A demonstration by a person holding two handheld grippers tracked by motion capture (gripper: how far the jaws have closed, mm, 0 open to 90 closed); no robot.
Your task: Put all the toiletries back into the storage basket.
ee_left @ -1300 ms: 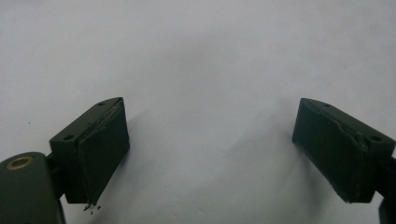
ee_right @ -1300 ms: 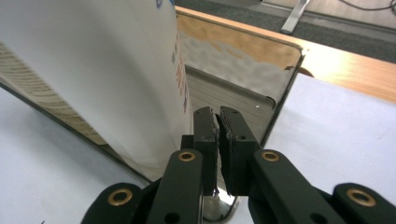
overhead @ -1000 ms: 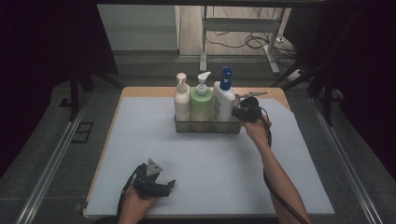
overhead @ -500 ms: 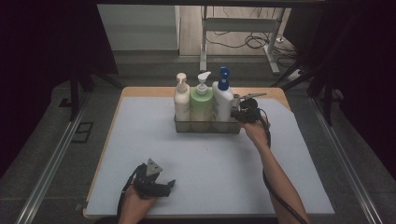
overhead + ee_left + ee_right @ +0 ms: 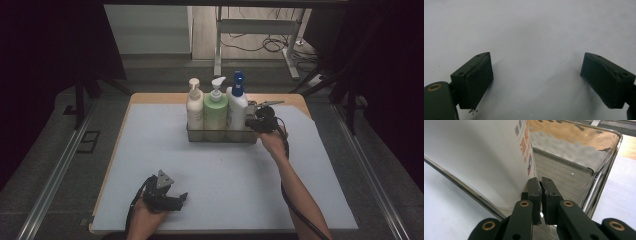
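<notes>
Three pump bottles stand in one metal caddy (image 5: 220, 135) at the far middle of the table (image 5: 150, 165): a cream bottle (image 5: 194, 107) at the caddy's left end, a green bottle (image 5: 215, 110) in the middle, and a white bottle with a blue pump (image 5: 237, 106) at the right end. Two hand-held grippers are present. The right gripper (image 5: 254, 125) sits at the caddy's right end, just beside the white bottle. The right gripper view adds detail: the jaws are pressed together inside the caddy (image 5: 599, 165), against the white bottle (image 5: 479, 152), whose printed label faces them; whether the caddy's wall is pinched between them cannot be told. The left gripper (image 5: 182, 196) rests well apart from the caddy, near the table's front edge. The left gripper view shows its jaws spread wide over the bare table (image 5: 534, 37), released, with nothing between them.
</notes>
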